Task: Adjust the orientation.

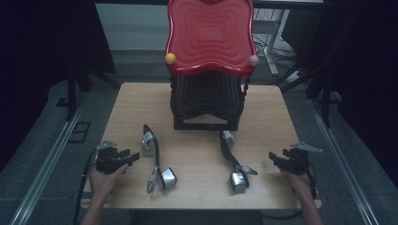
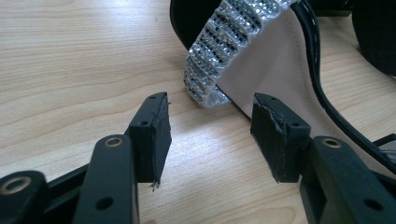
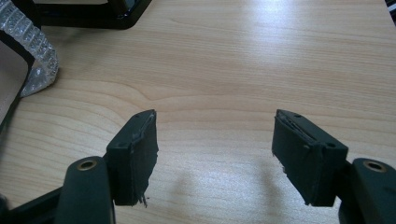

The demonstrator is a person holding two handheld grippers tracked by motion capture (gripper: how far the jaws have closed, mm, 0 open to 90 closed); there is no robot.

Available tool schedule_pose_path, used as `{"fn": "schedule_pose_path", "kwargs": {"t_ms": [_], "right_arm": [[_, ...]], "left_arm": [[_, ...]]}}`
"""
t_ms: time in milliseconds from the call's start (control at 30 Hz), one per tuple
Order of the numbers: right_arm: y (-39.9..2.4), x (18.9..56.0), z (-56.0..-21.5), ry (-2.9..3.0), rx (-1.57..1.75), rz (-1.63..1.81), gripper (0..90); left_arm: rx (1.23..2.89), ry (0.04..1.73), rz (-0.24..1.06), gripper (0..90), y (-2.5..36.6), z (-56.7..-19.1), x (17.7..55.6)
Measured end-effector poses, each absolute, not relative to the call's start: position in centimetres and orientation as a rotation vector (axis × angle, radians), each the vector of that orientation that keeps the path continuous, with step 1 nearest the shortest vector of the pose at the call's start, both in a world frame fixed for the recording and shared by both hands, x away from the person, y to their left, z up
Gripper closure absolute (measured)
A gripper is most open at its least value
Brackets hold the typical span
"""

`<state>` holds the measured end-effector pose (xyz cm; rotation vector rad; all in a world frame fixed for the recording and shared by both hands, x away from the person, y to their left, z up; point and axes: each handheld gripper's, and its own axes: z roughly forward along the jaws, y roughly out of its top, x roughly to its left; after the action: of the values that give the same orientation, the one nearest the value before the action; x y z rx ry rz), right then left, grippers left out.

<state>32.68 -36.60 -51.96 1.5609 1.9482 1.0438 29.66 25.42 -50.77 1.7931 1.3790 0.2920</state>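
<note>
Two black high-heeled sandals with glittering silver straps lie on their sides on the wooden table (image 1: 263,112): the left sandal (image 1: 155,159) and the right sandal (image 1: 233,159). My left gripper (image 1: 133,155) rests at the table's left, open, its jaws pointing at the left sandal. In the left gripper view the sandal's silver strap (image 2: 224,46) and pale insole lie just beyond the gripper (image 2: 210,128), apart from the pads. My right gripper (image 1: 274,158) sits at the right, open over bare wood (image 3: 212,140). A strap of the right sandal (image 3: 32,51) shows at that view's left edge.
A black ribbed rack (image 1: 206,101) with a red wavy tray top (image 1: 210,35) stands at the table's back centre; a yellow ball (image 1: 170,58) and a pink ball (image 1: 254,60) sit at its corners. Dark floor and metal rails surround the table.
</note>
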Motion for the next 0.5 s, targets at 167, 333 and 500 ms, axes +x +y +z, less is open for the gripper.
{"fn": "schedule_pose_path", "kwargs": {"t_ms": [167, 333, 500], "right_arm": [[-36.99, 32.73, -52.09, 1.945, 1.568, 1.035, 34.3], [-37.11, 32.87, -52.17, 1.945, 1.565, 1.037, 35.9], [-37.30, 32.97, -52.31, 1.955, 1.568, 1.023, 37.4]], "left_arm": [[1.794, 1.373, 0.317, 58.9, 25.55, -50.54, 29.26], [1.794, 1.364, 0.325, 71.3, 25.68, -50.38, 29.06], [1.784, 1.344, 0.334, 82.9, 25.85, -50.18, 28.86]]}}
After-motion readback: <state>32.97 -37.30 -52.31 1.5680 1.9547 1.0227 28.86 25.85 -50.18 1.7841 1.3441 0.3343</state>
